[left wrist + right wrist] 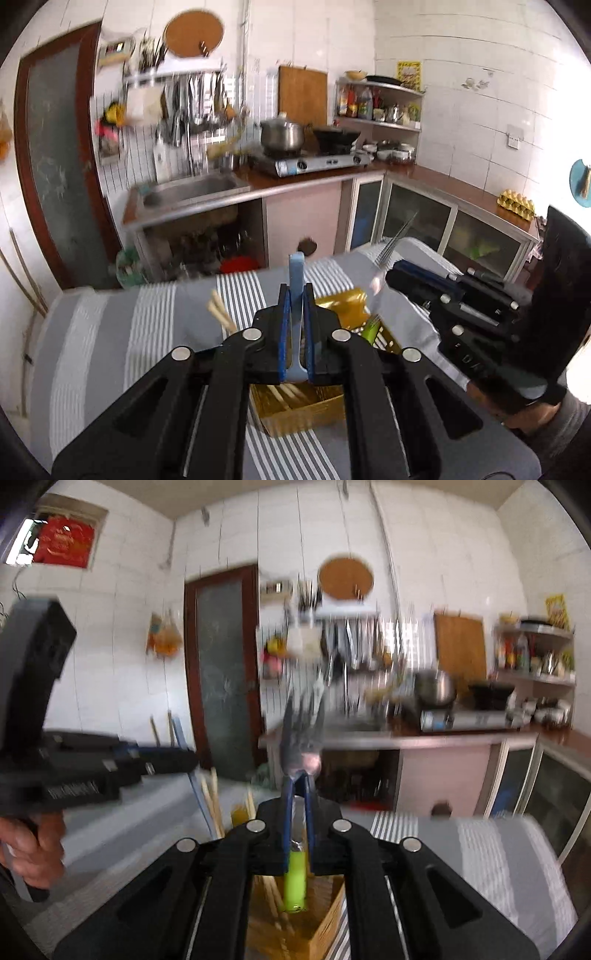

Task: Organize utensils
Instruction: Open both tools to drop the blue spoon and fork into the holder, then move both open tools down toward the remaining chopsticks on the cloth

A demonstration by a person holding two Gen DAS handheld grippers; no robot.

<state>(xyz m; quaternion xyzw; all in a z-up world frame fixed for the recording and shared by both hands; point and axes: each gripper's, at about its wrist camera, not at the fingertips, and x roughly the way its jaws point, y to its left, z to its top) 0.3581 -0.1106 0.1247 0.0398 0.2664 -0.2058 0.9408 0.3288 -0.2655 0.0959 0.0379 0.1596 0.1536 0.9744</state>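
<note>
Green-handled fork (295, 878) in closed right tongs (297, 775), blue utensil (296, 273) in closed left tongs (296, 291): lower each handle-first into the gold box (295, 413).

The gold box (303, 410) sits under both tools, and its open top is partly filled with chopsticks (221, 314). The right tool (391, 275) hangs close beside the left tool (296, 295). The striped cloth (122, 332) on the left has open room.
</note>
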